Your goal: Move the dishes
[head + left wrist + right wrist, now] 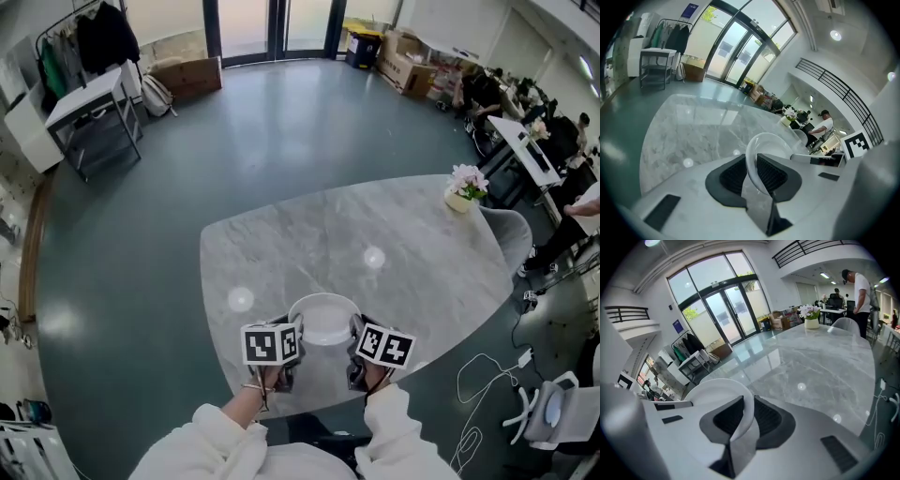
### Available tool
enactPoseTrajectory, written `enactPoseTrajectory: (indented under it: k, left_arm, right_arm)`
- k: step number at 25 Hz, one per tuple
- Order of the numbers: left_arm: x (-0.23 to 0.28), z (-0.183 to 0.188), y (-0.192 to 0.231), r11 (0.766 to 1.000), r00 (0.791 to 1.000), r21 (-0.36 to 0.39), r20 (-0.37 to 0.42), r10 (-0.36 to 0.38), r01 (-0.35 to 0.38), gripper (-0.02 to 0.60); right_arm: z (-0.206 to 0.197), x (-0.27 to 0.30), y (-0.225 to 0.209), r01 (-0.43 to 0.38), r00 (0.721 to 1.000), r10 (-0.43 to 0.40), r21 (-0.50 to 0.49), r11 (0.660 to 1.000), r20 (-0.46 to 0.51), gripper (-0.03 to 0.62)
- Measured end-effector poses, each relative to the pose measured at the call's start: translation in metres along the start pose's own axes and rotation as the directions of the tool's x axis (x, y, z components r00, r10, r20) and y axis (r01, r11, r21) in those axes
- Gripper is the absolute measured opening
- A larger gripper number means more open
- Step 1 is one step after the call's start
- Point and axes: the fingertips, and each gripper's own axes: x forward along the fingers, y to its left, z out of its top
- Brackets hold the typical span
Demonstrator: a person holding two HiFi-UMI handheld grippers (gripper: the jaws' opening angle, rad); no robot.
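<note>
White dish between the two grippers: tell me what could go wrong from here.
1. The left gripper and right gripper each pinch only the thin rim of the white dish, on opposite sides. If the hands move unevenly, the smooth rim could slip from the jaws, or the dish could tip.
2. The dish is by the near edge of the marble table. Set down there, it might slide off.
</note>
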Motion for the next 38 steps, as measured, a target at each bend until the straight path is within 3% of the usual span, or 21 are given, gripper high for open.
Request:
enactPoseTrajectory:
  k: [15, 25, 33, 38]
  left_arm:
    - [0.110, 0.013, 0.022, 0.979, 0.996, -0.185, -0.024, 0.082, -0.085, 0.058]
    - [0.132, -0.007, 0.047, 0.936, 0.989, -0.321, -0.046, 0.140, -0.148, 0.064]
    - [0.131, -0.012, 0.060, 0.918, 0.987, -0.364, -0.049, 0.153, -0.161, 0.067]
    - [0.131, -0.012, 0.060, 0.922, 0.985, -0.348, -0.048, 0.163, -0.170, 0.067]
  right_arm:
    - [0.043, 0.101, -0.057, -0.026, 0.990, 0.014, -0.087, 0.996, -0.137, 0.123]
    - [0.044, 0.144, -0.056, -0.072, 0.977, 0.041, -0.143, 0.987, -0.210, 0.118]
    - [0.039, 0.153, -0.049, -0.098, 0.972, 0.063, -0.147, 0.984, -0.226, 0.114]
    - [0.037, 0.155, -0.051, -0.101, 0.972, 0.068, -0.140, 0.985, -0.226, 0.114]
